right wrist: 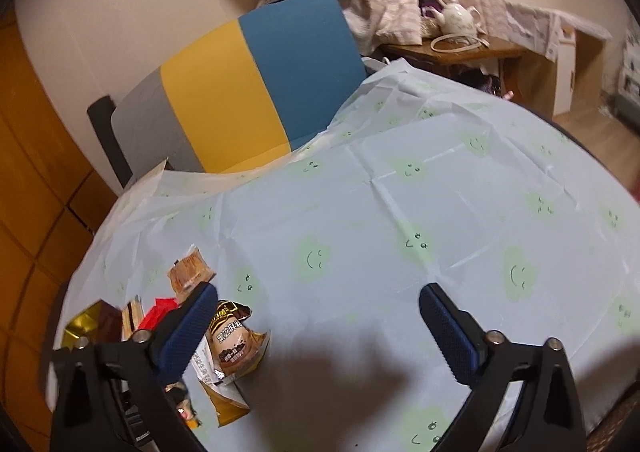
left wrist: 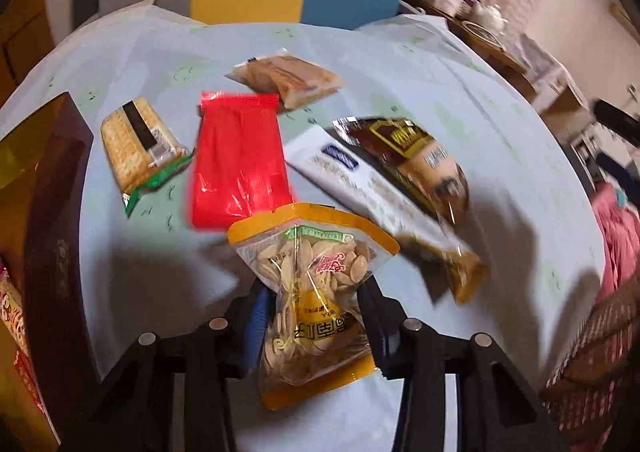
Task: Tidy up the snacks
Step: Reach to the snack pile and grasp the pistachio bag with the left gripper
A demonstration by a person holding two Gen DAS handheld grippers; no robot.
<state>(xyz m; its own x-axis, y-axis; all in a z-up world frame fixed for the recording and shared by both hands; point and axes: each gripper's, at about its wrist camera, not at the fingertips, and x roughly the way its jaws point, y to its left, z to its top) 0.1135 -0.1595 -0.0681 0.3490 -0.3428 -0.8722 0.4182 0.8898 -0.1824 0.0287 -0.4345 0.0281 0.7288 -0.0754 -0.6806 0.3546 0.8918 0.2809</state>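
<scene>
The left hand-held gripper [left wrist: 316, 316] pinches the bag of seeds [left wrist: 316, 292] just above the bench [left wrist: 500, 140]; the right hand-held gripper [right wrist: 316, 326] hangs open, empty. Best to squeeze the bag's middle firmly, lift it clear of the red packet [left wrist: 240, 160], then carry it to the box [left wrist: 52, 220] at the left.

Seed packet [left wrist: 316, 304]: large dark characters on the yellow label, upside down, can't make them out; red script logo above. Brown snack bag [right wrist: 234, 346]: gold-framed logo and a white text band, both blurred. White box [left wrist: 360, 188]: blue oval logo, unreadable.
</scene>
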